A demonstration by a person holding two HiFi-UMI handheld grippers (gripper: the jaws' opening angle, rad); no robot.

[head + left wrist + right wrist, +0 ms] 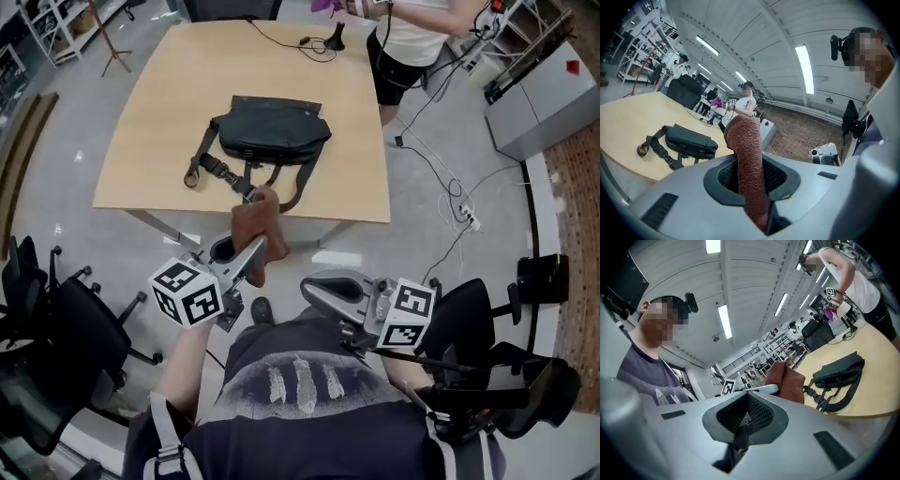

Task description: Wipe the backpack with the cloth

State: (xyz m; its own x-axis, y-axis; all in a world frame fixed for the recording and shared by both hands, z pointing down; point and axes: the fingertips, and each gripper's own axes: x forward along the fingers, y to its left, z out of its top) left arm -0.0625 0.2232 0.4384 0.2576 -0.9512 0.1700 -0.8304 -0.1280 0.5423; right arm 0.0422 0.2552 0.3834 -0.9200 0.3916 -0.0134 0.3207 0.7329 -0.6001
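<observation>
A black backpack (272, 136) lies flat on the light wooden table (150, 103), its straps trailing toward the near edge. My left gripper (248, 255) is off the table's near edge, shut on a brown cloth (260, 225) that sticks up out of its jaws. In the left gripper view the cloth (749, 159) stands between the jaws, and the backpack (689, 140) lies beyond it to the left. My right gripper (323, 289) is held close to my body, shut with nothing in it. Its own view shows the cloth (786, 380) and the backpack (839, 369) ahead.
A person in a white top (412, 37) stands at the table's far right corner. A black cable (314, 45) lies on the far part of the table. Black office chairs (47, 319) stand to my left and right. Cables (455, 202) run over the floor, and a grey cabinet (539, 94) stands at right.
</observation>
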